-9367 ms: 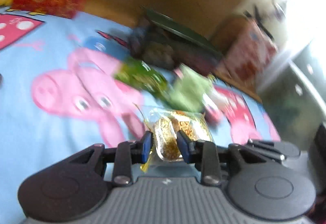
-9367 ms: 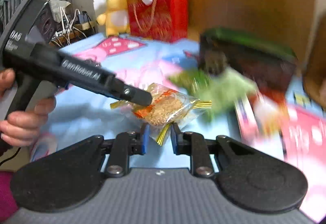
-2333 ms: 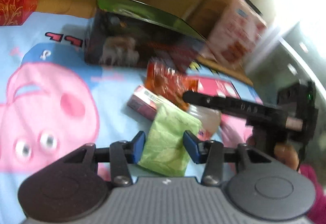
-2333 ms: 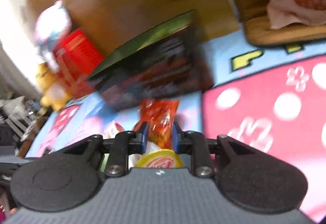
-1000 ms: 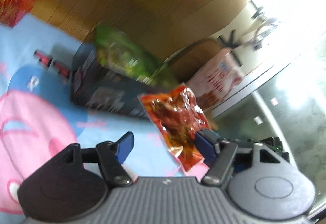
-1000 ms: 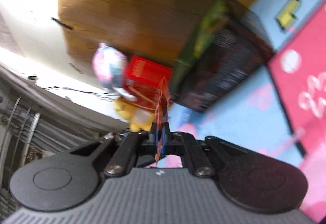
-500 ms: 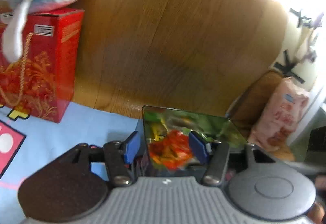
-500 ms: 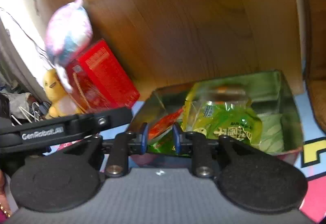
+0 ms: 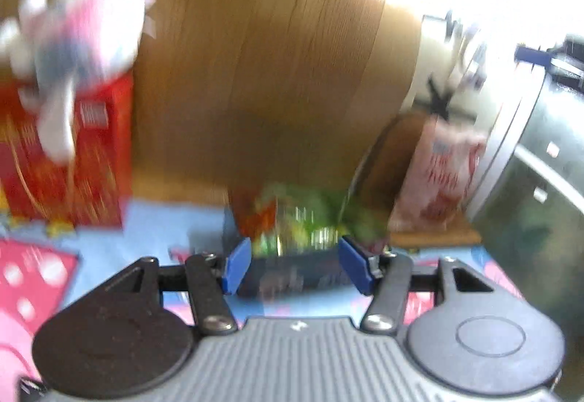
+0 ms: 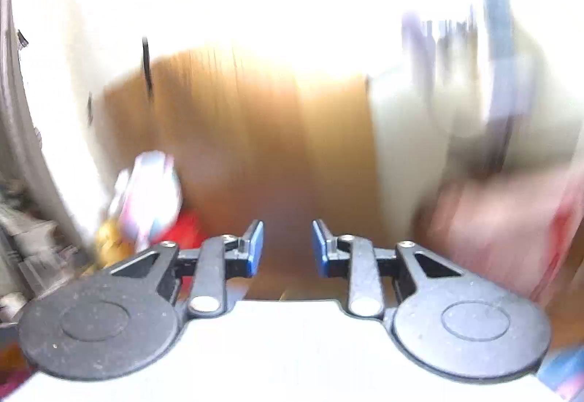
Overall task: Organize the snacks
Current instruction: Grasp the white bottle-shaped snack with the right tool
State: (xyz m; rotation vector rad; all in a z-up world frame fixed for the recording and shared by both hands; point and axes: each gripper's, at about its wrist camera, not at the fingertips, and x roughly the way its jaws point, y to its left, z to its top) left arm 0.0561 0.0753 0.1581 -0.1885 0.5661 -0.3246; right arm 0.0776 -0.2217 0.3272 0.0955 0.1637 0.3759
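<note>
The dark snack box (image 9: 292, 274) stands on the blue cartoon mat by the wooden wall. Green and red snack packets (image 9: 303, 215) show blurred in its open top. My left gripper (image 9: 297, 265) is open and empty, a little in front of the box. My right gripper (image 10: 286, 247) is open and empty and points up at the wooden wall; the box is out of its view. Both views are motion-blurred.
A red gift box (image 9: 62, 153) with a plush toy (image 9: 80, 22) on top stands at the left. A pink snack bag (image 9: 441, 168) leans on a wooden chair at the right. A grey cabinet (image 9: 540, 190) is at far right.
My right gripper has let go of the red packet into the box, opened, and swung upward. My left gripper has pulled back a little, still open.
</note>
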